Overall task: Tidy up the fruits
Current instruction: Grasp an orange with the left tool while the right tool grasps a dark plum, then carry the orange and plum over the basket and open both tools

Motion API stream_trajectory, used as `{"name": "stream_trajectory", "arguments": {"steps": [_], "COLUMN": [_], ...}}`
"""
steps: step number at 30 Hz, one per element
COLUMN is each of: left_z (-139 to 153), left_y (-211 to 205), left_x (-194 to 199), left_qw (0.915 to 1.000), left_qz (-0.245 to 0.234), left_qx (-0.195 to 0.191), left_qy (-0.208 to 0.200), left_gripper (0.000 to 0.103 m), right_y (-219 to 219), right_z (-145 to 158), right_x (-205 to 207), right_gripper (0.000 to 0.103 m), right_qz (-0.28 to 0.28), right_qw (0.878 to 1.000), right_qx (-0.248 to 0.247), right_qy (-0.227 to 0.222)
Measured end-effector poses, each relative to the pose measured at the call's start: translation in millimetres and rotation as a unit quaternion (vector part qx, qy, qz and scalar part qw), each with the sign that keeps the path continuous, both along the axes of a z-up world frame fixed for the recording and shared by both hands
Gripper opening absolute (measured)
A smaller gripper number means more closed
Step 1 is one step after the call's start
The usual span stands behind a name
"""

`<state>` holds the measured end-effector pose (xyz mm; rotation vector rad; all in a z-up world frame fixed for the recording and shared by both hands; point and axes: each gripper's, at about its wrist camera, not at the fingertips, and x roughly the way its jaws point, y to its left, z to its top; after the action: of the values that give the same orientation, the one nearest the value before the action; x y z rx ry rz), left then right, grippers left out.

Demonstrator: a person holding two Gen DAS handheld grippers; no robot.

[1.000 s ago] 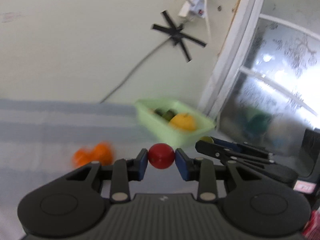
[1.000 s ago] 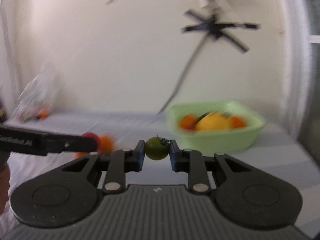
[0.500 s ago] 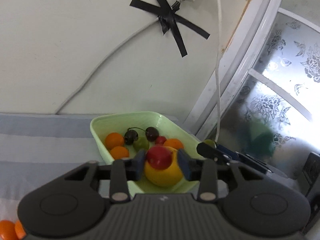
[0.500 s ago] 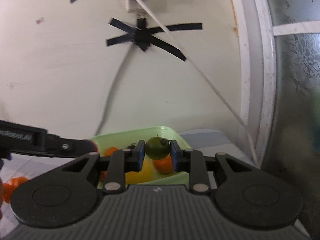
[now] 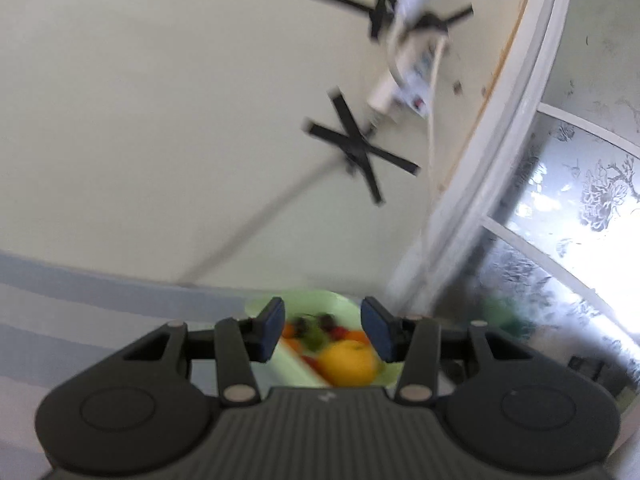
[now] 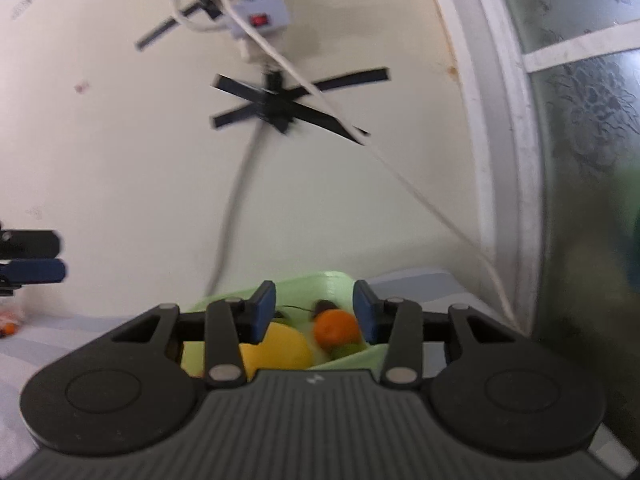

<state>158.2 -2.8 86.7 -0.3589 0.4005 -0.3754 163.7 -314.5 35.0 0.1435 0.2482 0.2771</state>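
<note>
Above the green tray (image 6: 332, 282) of fruit, both grippers' fingers (image 5: 272, 328) (image 6: 264, 310) stand apart, empty; no writing is legible.

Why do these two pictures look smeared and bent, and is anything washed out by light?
Left wrist view: motion blur smears the black tape cross and the fruit in the pale green plastic basket; the frosted patterned window glares white. Right wrist view: sharper, with a readable white power strip, though the small orange fruit is soft. In both, the fisheye lens bows the white window frame.
</note>
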Motion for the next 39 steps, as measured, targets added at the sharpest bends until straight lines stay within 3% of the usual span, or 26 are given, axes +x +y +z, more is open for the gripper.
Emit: {"name": "stream_trajectory", "arguments": {"steps": [4,7,10,13,20,25,26,27,34,39], "left_z": [-10.3,-30.9,-49.5,-63.7,-85.3,-98.1,-100.7,-102.4,-89.6,-61.4], "left_y": [35.8,46.6,47.8,43.6,37.6,39.8,39.0,37.8,23.2,-5.7], "left_x": [-44.2,-58.8,-58.2,-50.6,-41.7,-35.4,-34.4,-34.9,-51.7,-34.0], "left_qw": [0.9985,0.9973,0.9959,0.9951,0.9923,0.9910,0.9904,0.9906,0.9941,0.9966], "left_qz": [0.042,0.044,0.042,0.041,0.047,0.049,0.050,0.048,0.020,-0.021], "left_qx": [0.034,0.044,0.039,0.033,0.056,0.047,0.048,0.048,0.039,0.034], "left_qy": [0.007,0.039,0.070,0.084,0.100,0.116,0.120,0.119,0.100,0.073], "left_gripper": [0.043,0.043,0.044,0.061,0.060,0.036,0.033,0.032,0.031,0.031], "right_y": [22.8,52.0,87.9,118.7,154.5,172.2,174.2,173.4,153.2,124.2], "right_z": [6.2,0.7,-12.4,-26.3,-33.6,-40.5,-43.6,-43.2,-35.7,-22.1], "right_x": [-22.8,-35.0,-48.7,-58.5,-59.2,-55.1,-54.6,-55.2,-72.1,-82.7], "right_gripper": [0.043,0.043,0.043,0.043,0.044,0.042,0.037,0.026,0.026,0.026], "right_qz": [0.075,0.153,0.212,0.242,0.252,0.253,0.252,0.256,0.226,0.181], "right_qw": [0.997,0.987,0.972,0.960,0.949,0.942,0.940,0.940,0.953,0.969], "right_qx": [0.006,-0.008,-0.053,-0.095,-0.146,-0.183,-0.190,-0.186,-0.174,-0.157], "right_qy": [0.009,0.048,0.084,0.107,0.118,0.123,0.126,0.124,0.098,0.061]}}
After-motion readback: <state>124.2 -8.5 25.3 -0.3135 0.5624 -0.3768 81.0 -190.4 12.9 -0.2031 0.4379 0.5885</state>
